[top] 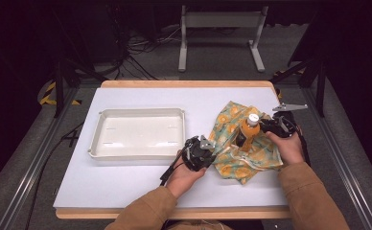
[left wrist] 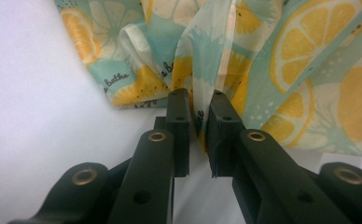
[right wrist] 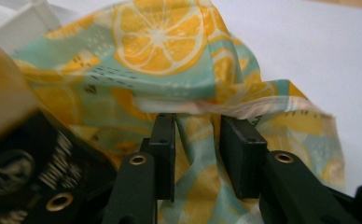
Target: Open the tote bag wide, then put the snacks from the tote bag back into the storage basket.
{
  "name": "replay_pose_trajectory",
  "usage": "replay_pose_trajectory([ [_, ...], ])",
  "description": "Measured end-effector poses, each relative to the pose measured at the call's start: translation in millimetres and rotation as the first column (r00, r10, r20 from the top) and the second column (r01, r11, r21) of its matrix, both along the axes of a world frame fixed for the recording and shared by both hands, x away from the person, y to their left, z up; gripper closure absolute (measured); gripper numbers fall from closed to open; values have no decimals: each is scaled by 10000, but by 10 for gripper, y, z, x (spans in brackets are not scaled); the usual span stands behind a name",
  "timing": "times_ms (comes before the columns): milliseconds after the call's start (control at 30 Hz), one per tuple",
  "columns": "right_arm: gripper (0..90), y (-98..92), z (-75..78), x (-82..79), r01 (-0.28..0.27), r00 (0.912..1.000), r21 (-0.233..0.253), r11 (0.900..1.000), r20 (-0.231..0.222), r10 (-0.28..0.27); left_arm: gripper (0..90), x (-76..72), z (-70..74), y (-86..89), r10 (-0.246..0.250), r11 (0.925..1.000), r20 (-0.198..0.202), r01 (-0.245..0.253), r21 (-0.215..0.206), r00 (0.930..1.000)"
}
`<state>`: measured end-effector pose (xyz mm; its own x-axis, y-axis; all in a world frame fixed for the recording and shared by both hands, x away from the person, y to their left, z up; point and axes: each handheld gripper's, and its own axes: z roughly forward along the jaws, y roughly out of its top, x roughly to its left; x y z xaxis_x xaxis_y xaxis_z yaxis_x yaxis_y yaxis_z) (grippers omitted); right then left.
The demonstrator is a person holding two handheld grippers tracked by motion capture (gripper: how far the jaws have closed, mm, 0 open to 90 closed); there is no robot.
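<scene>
A cloth bag (top: 258, 158) printed with lemon slices on pale green lies crumpled on the right half of the white table. An orange bottle (top: 249, 132) with a white cap stands upright in it. My left gripper (top: 212, 146) is at the bag's left edge; in the left gripper view it (left wrist: 198, 100) is shut on a fold of the bag (left wrist: 286, 56). My right gripper (top: 266, 125) is just right of the bottle. In the right gripper view it (right wrist: 198, 122) stands open over the bag's hem (right wrist: 160, 46), with the bottle (right wrist: 6, 93) blurred at its left.
A white rectangular tray (top: 98, 129), nothing in it, sits at the table's left centre; its corner (right wrist: 25, 23) shows beyond the bag. Bare table top (top: 126, 182) lies in front of the tray. A grey stand and cables are on the floor behind the table.
</scene>
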<state>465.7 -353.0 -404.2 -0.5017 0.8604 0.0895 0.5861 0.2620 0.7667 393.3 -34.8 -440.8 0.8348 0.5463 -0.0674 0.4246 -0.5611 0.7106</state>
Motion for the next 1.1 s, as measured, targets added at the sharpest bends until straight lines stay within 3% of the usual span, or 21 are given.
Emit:
replay_pose_trajectory([
  [167, 656, -20, -127, -29, -26, 9994, -186, 9998, -358, 19, 780, 4, -7, 13, 81, 9999, 0, -81, -87, 10000],
  [400, 658, -19, -255, -83, 60, 9970, -1162, 9932, -757, -149, 712, 13, 20, 33, 192, 9996, 65, -190, -230, 9998],
  [533, 664, 24, -267, -121, -139, 9984, -1742, 9846, -566, 41, 594, 25, 46, 67, 343, 9981, 82, -338, -523, 9994],
  [567, 664, 24, -267, -121, -139, 9984, -1742, 9846, -566, 41, 594, 30, 70, 92, 460, 9958, 139, -448, -793, 9988],
  [633, 665, 46, -256, -151, -161, 9984, -1862, 9824, -557, 58, 506, 34, 111, 133, 472, 9929, 211, -446, -1100, 9987],
  [767, 650, 53, -188, -235, -126, 9998, -1734, 9848, -172, 97, 434, 49, 243, 238, 388, 9863, 564, -292, -1623, 9977],
  [900, 644, 26, -62, -363, -77, 9993, -1279, 9918, 349, 122, 411, 59, 411, 338, 347, 9778, 886, -155, -2090, 9955],
  [1100, 609, -11, 168, -519, -324, 9947, -881, 9956, 942, 407, 381, 46, 659, 424, 197, 9691, 1333, 139, -2463, 9909],
])
